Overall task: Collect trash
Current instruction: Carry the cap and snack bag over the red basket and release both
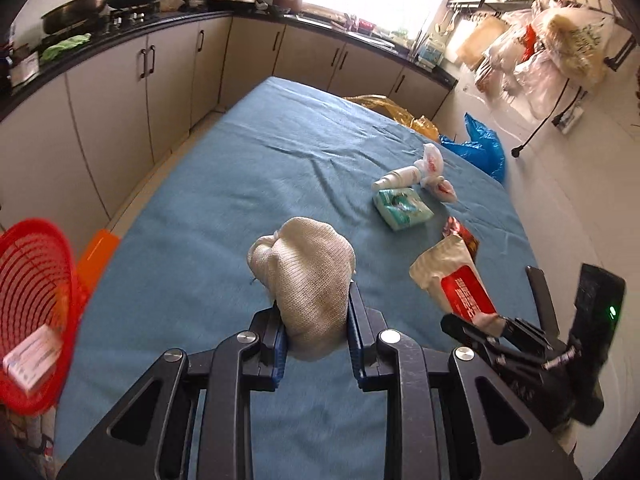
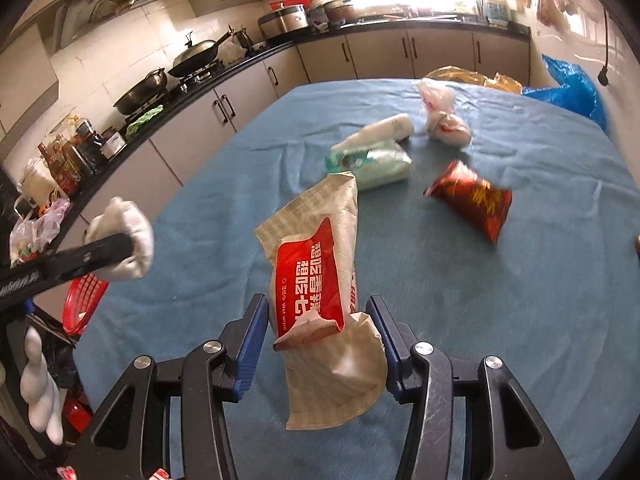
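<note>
Basically both grippers are loaded: left gripper has its jaws pinching a balled-up white cloth, gripped low so most of the wad sticks out past the fingertips, which I'd guess lets it fall out cleanly when the jaws spread. Right gripper has jaws closed on the lower end of a tan-and-red wet-wipe packet; the packet stands up and flops forward, clear of the blue tablecloth. Both items are lifted off the table, likely in transit to the bin rather than being sorted. Red mesh basket sits off the table's left edge, below cloth level and near the left gripper, so it reads as the drop target; inside it I can see one small white box, rest of its contents hidden. Remaining on the table, well apart from both grippers: green tissue pack with a white squeeze bottle touching it, a knotted white plastic bag just beyond, and a red snack wrapper on the right. Yellow bag and blue bag hang past the far edge; can't tell what's in them.
</note>
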Tool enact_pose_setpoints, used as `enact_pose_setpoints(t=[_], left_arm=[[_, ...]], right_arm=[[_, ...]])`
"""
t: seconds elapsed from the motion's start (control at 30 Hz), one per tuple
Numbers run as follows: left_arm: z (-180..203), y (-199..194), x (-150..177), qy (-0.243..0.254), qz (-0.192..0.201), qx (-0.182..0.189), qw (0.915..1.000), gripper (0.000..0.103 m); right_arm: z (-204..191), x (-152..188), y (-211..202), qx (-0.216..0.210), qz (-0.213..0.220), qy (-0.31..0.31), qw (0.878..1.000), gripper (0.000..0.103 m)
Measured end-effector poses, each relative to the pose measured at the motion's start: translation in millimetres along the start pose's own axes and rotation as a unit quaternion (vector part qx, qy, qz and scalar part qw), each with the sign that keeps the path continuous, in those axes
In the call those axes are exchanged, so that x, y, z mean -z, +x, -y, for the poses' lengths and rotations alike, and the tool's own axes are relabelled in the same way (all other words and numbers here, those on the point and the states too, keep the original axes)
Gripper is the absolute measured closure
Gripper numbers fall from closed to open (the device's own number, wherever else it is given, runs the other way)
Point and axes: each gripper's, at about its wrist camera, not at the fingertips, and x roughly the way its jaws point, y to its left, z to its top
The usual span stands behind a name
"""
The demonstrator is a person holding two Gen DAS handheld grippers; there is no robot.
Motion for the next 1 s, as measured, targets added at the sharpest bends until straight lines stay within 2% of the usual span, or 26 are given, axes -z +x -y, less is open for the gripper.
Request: enact_pose_setpoints(t=[0.2, 0.33, 0.5, 0.7, 1.0], left_arm=[[-25, -38, 36, -0.014, 0.024, -0.018, 0.9994, 0.079], [-50, -65, 53, -0.022, 0.047, -0.051, 0.9973, 0.079], [-85, -92, 65, -0.041, 0.074, -0.102, 0.9912, 0.078], [-129, -115, 73, -0.062, 0.101, -0.169, 0.9784, 0.078], [-181, -119, 80, -0.099, 0.097, -0.192, 0.9716, 0.078]], right_arm=[[-25, 12, -10, -0.003, -0.003, -0.009, 1.000, 0.048], [-48, 19, -13, -0.013, -0.004, -0.027, 1.000, 0.048], [-80, 23, -9, -0.028, -0.010, -0.047, 0.998, 0.048], [-118, 26, 1, -0.041, -0.018, -0.071, 0.996, 0.048], [-181, 24, 21, -0.057, -0.034, -0.109, 0.992, 0.048]])
